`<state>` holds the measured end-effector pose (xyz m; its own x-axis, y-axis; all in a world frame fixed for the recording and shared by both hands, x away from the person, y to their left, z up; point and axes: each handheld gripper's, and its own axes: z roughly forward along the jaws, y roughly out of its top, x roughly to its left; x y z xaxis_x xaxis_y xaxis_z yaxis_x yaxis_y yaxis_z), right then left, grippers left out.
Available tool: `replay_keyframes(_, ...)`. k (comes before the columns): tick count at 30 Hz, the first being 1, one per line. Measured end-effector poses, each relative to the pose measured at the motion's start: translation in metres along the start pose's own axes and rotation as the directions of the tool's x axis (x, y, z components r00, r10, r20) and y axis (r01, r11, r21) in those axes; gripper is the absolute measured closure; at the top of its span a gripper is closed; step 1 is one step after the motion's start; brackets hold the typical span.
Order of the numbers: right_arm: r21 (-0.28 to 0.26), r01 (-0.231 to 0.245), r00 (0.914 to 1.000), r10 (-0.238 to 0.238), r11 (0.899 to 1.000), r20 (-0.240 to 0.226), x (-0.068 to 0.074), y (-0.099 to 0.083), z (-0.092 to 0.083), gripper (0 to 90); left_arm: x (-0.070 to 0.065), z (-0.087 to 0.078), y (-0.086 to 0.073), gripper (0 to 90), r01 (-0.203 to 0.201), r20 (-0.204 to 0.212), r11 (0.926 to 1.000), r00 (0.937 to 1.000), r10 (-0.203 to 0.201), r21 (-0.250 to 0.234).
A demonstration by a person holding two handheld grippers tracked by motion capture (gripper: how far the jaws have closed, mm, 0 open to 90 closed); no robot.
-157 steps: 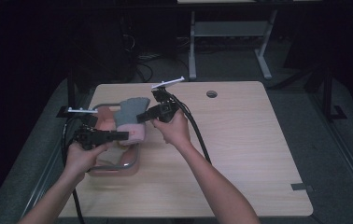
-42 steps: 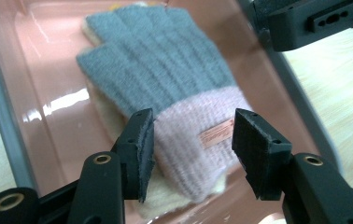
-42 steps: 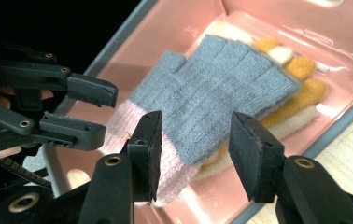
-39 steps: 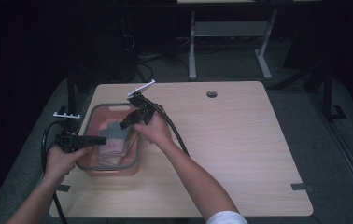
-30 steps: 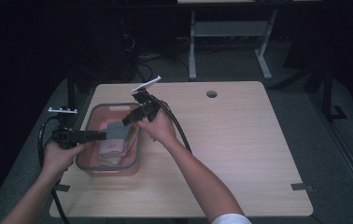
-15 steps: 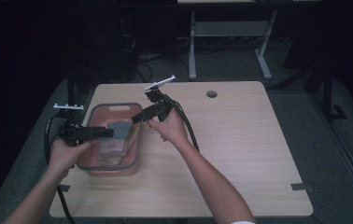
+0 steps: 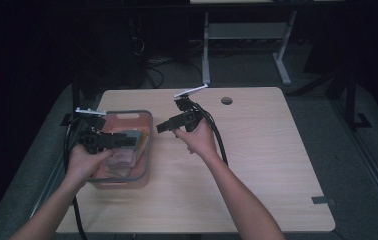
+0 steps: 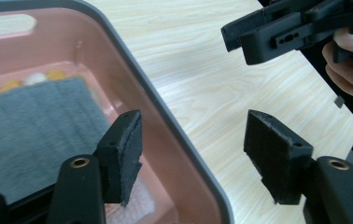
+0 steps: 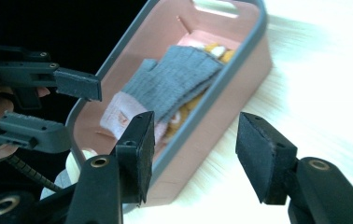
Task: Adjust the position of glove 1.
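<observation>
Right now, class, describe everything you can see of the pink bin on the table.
The pink bin is a rectangular tub of what looks like plastic, with a grey rim, rounded corners and a handle slot in its far end wall. It stands upright near the left edge of the wooden table. A folded grey knitted cloth lies inside, on top of pale pink and yellow items. In the left gripper view, the left gripper straddles the bin's rim, jaws open, seemingly without pressing it.
</observation>
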<state>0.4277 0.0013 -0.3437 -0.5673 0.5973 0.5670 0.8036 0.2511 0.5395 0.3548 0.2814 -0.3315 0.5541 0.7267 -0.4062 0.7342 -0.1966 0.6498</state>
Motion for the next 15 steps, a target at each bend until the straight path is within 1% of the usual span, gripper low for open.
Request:
replay_keyframes(2,-0.012,-0.004,1.0,0.004,1.0,0.001,-0.005,-0.003,-0.005,46.8,-0.003,0.004,0.002,35.3,-0.008,0.003,1.0,1.0,0.008,0.006)
replay_keyframes(3,-0.016,-0.015,0.9999,0.015,1.0,0.004,-0.007,-0.005,-0.008,46.7,-0.005,0.005,0.003,35.0,-0.013,0.004,0.9999,0.9999,0.013,0.008)
replay_keyframes(8,-0.036,-0.026,0.9995,0.027,0.999,0.016,-0.016,-0.012,-0.022,46.3,-0.015,0.014,0.008,34.0,-0.029,0.018,0.9995,0.9994,0.029,0.01)
replay_keyframes(10,-0.044,-0.041,0.999,0.042,0.998,0.016,-0.02,-0.015,-0.027,46.2,-0.019,0.017,0.009,33.5,-0.035,0.027,0.9993,0.999,0.035,0.01)
replay_keyframes(12,-0.048,-0.049,0.9986,0.05,0.998,0.015,-0.024,-0.019,-0.031,46.1,-0.022,0.02,0.01,32.9,-0.037,0.031,0.9992,0.9989,0.036,0.014)
replay_keyframes(13,-0.043,-0.058,0.9981,0.059,0.997,0.016,-0.026,-0.022,-0.033,46.1,-0.023,0.022,0.011,32.5,-0.043,0.033,0.999,0.9985,0.043,0.015)
replay_keyframes(15,-0.049,-0.067,0.9976,0.068,0.997,0.014,-0.03,-0.026,-0.036,46.0,-0.026,0.024,0.012,32.5,-0.051,0.033,0.9984,0.9982,0.05,0.025)
